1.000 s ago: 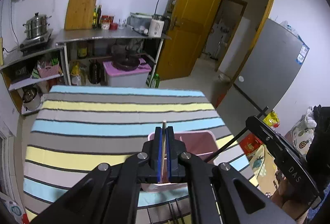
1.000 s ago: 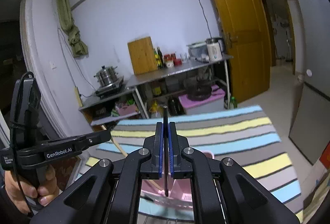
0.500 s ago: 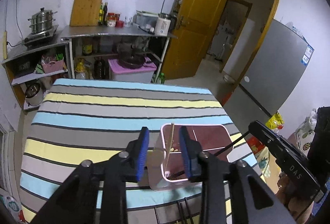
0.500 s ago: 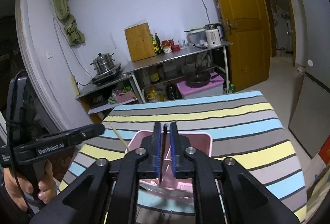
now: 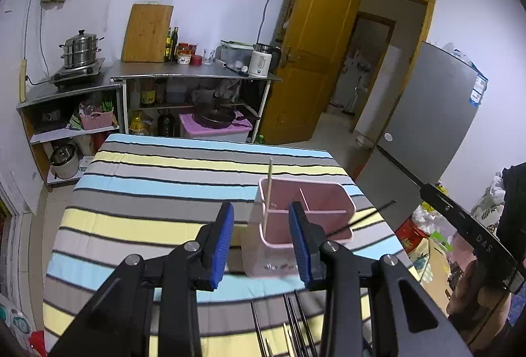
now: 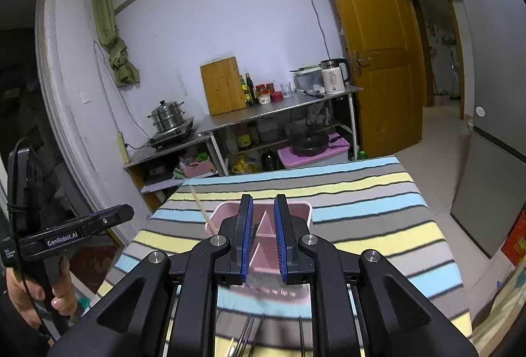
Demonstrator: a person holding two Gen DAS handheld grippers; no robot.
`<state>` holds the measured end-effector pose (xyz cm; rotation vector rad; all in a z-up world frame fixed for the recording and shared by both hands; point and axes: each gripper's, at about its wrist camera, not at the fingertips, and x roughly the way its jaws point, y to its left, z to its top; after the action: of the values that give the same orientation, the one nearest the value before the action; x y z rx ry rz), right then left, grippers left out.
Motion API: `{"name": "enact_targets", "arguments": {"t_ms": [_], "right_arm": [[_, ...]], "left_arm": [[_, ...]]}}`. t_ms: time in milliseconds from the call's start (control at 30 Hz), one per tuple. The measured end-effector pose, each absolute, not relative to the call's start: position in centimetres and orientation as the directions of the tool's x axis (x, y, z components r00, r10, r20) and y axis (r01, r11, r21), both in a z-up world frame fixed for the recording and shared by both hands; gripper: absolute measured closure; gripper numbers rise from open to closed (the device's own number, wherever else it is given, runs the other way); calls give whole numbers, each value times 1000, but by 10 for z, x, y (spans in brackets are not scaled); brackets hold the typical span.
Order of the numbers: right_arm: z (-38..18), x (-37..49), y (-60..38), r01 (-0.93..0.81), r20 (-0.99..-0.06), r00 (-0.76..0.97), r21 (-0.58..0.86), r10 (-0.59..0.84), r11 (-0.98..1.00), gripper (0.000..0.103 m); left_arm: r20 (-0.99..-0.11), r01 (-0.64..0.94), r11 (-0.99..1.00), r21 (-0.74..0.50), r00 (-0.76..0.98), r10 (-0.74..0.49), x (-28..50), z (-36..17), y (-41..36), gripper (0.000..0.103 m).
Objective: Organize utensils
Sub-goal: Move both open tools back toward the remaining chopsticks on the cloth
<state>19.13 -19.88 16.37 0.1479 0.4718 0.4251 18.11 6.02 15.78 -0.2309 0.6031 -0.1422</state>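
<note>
The left gripper is held with its jaws parted fairly wide and nothing pressed between them; the right gripper is parted more narrowly and is likewise empty; both pairs of jaws have just been opening. The pink utensil holder is stood toward the near right of the striped tablecloth, presumably so that both hands can reach it. A pale wooden chopstick is leaned in its left compartment, its tip projecting above the rim, and a dark chopstick is slanted out over the holder's right edge; each is judged to have been dropped there and let go. More chopsticks are laid at the near edge of the cloth; they are judged to be what is fetched next.
</note>
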Motion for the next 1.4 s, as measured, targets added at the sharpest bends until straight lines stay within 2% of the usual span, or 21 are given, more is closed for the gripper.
{"name": "enact_targets", "arguments": {"t_ms": [267,767,1167,1400], "right_arm": [[148,150,-212,-368,-421,799,221,429,903,90],[99,98,-228,-350,-487,771,215,411,912,90],[68,89,-220,-351,-535,749,179,391,919,90],[47,103,-217,-343,-577,725,173,378,923,90]], "left_arm": [[-535,90,966,-244,818,-211,135,142,46,67],[-574,101,970,-223,790,-215,66,88,33,67],[-576,109,966,-235,785,-228,58,65,29,67],[-613,93,969,-230,759,-218,74,44,29,67]]}}
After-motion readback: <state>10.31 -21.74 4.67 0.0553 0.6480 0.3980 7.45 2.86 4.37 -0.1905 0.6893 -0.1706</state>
